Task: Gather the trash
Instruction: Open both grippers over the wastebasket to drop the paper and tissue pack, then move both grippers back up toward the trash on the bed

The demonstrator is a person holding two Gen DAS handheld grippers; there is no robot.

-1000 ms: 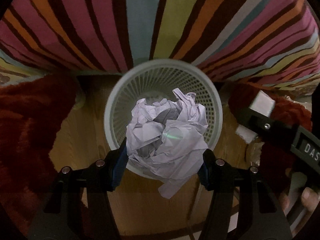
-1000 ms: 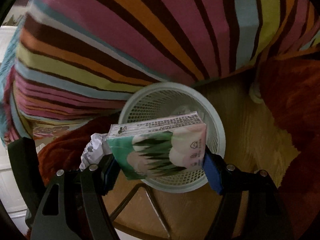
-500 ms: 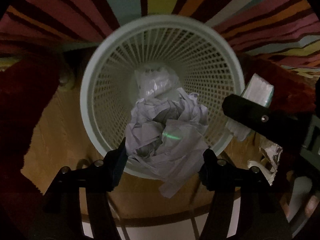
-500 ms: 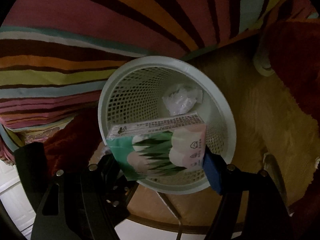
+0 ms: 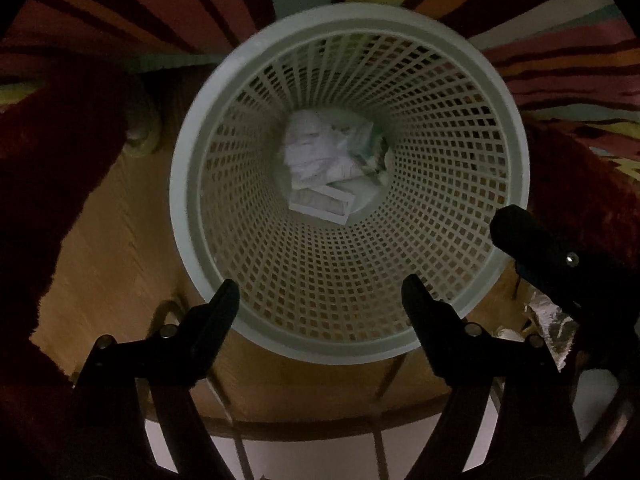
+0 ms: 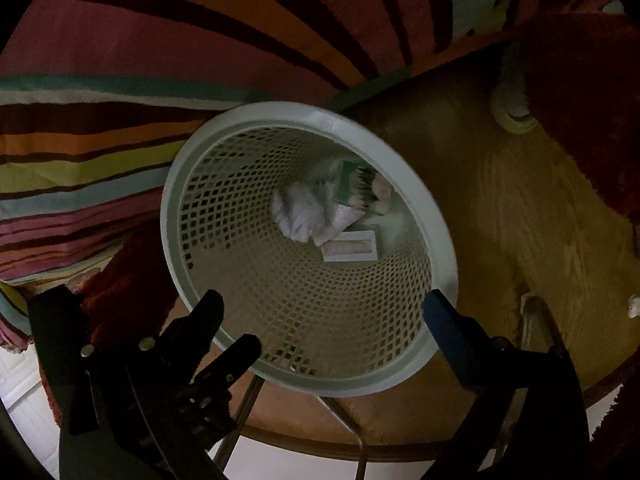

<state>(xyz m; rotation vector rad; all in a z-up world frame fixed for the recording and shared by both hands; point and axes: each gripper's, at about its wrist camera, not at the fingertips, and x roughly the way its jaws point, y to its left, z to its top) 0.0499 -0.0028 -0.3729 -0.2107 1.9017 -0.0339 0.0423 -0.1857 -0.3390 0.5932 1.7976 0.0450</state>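
**Kid:** Where did the trash go?

**Me:** It's at the bottom of the white basket. The crumpled paper lies in the middle. The green tissue pack leans against it at about two o'clock in the right camera. A small flat white box lies beside them at about five o'clock.

**Kid:** Are the grabbers holding anything?

**Me:** No. The left gripper has just been opening and its fingers are let go, with nothing between them. The right gripper has just been opening too, and its jaws stand wide and bare.

**Kid:** Is there room to move?

**Me:** Both grippers hang over the near edge of the basket rim, at six o'clock. The mouth of the basket is wide. The striped cloth crowds the rim from ten to twelve o'clock. The fuzzy red rug sits at nine o'clock in the left camera. Bare wooden floor lies open at three o'clock in the right camera. The two grippers are close together; the right one pokes into the left camera at four o'clock.
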